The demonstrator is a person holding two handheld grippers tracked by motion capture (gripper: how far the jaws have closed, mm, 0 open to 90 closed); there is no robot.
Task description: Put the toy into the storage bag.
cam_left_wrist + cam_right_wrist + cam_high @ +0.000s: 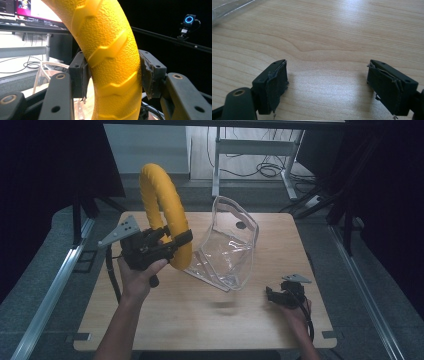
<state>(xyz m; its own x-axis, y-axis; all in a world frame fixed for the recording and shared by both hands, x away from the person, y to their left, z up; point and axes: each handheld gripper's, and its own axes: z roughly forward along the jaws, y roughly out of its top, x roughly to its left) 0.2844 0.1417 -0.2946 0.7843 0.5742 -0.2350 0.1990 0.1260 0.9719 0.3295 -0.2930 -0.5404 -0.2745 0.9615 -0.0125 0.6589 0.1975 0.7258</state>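
Clearly the left gripper (172,245) clamps the yellow ring (162,210) upright, likely to bag it in the clear pouch (227,247); the right gripper (280,296) rests wide open, empty.

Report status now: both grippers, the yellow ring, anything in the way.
Left gripper shut on yellow ring, held upright above table. Right gripper open, empty, low over table. Clear plastic bag stands beside ring.

My left claw (112,75) held a yellow ring (110,55): matt, pebbled, rubbery-looking, with moulded tread ridges. Claw pads (275,87) were black, matt, frayed at the edges. The surface (332,32) was pale wood grain with a soft sheen. The bag (227,247) was clear glossy plastic.
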